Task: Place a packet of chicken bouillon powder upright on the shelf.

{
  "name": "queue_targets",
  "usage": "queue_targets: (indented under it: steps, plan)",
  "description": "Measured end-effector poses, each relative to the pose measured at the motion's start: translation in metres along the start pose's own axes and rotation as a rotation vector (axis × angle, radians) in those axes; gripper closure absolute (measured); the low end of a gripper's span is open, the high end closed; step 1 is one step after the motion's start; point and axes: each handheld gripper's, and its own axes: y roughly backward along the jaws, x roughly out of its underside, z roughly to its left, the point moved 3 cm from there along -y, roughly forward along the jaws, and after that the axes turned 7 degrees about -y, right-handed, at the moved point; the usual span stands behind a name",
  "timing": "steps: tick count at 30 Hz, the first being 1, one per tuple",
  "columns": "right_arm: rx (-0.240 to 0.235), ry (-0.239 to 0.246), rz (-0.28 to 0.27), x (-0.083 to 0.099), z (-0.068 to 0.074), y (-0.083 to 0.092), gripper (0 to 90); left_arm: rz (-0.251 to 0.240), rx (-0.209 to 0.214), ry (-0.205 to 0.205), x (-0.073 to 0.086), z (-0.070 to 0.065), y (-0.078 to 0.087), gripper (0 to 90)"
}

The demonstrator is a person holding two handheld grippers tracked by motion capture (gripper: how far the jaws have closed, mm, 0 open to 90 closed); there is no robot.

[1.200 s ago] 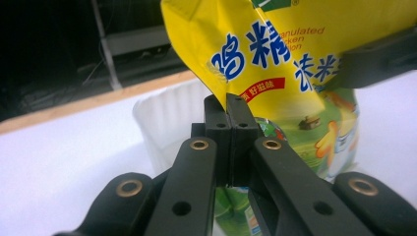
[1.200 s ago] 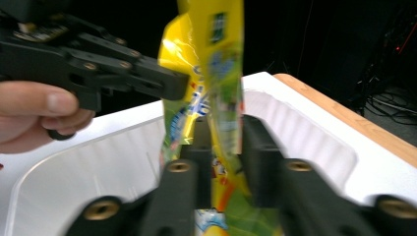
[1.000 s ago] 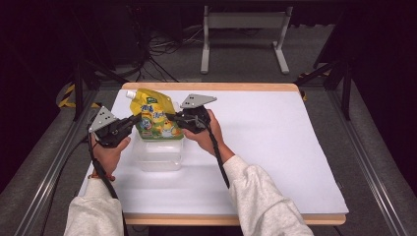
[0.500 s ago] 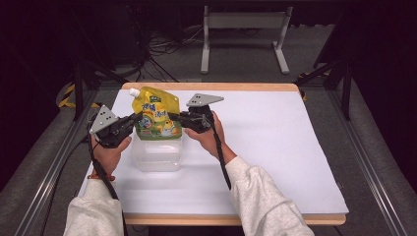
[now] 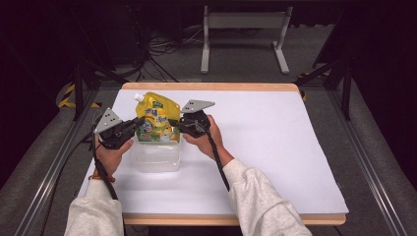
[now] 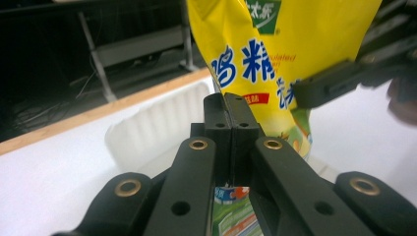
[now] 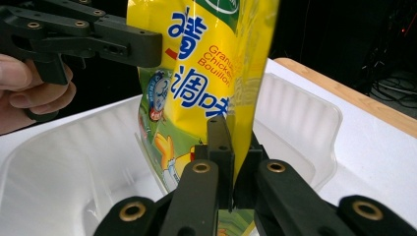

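The left tongs are clamped on one side edge of the yellow bouillon pouch, and the right tongs pinch its opposite edge. The pouch hangs upright over a clear plastic container on the white table.
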Motion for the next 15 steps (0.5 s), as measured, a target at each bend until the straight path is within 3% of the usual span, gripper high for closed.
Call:
queue_targets:
  steps: [2,7,15]
  plan:
    - [0.003,0.001,0.000,0.001,0.000,-0.001,89.2,-0.006,0.012,0.022,0.003,0.002,-0.001,89.5]
    - [0.014,0.025,0.013,0.004,0.004,-0.004,89.2,0.018,0.014,0.021,0.010,0.002,-0.001,89.7]
    - [0.021,0.048,0.032,0.008,0.006,-0.008,88.8,0.072,-0.003,-0.003,0.019,0.000,-0.003,89.7]
